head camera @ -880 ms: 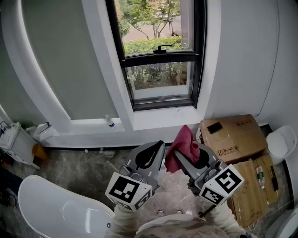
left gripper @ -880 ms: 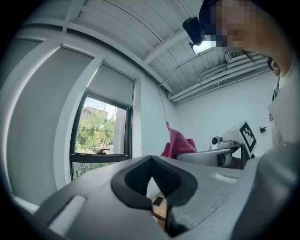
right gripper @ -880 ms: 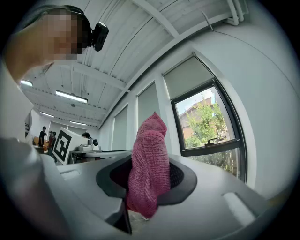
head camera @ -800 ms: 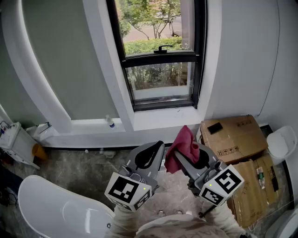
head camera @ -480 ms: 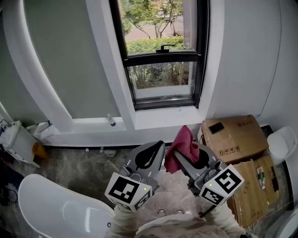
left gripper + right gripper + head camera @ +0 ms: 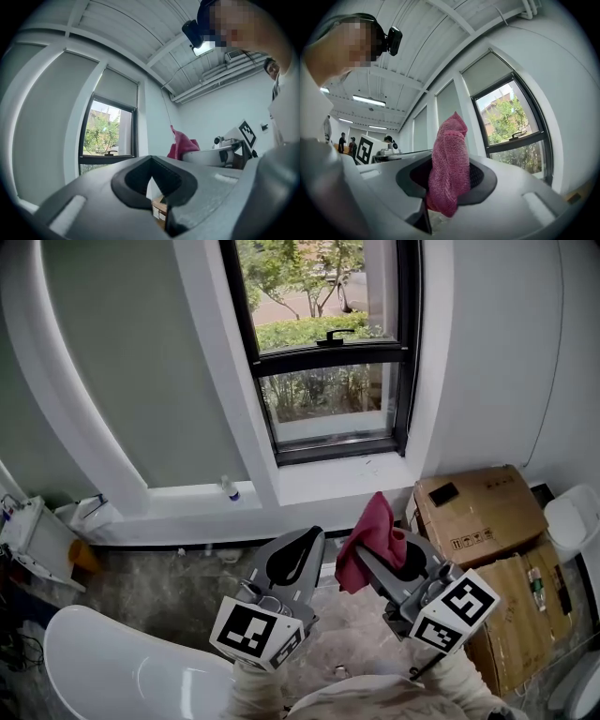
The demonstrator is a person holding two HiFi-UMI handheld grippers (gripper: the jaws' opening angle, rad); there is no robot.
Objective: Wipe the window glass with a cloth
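A dark-framed window [image 6: 323, 343] with clear glass stands ahead, trees beyond it; it also shows in the left gripper view as the window [image 6: 108, 136] and in the right gripper view as the window [image 6: 513, 136]. My right gripper [image 6: 375, 554] is shut on a pink cloth [image 6: 368, 538] that bunches up above its jaws, below the sill. The pink cloth [image 6: 450, 168] fills the jaws in the right gripper view. My left gripper [image 6: 295, 554] hangs beside it, shut and holding nothing. From the left gripper view the cloth [image 6: 180, 145] shows off to the right.
A white sill [image 6: 328, 479] runs under the window, with a small bottle [image 6: 227, 487] on the ledge at left. Cardboard boxes [image 6: 483, 507] are stacked at right. A white tub [image 6: 112, 671] sits at lower left, a white rack [image 6: 33, 540] at far left.
The view has shifted slightly; window and boxes sit a little further right and up. Both grippers keep their pose, the cloth still held in the right one.
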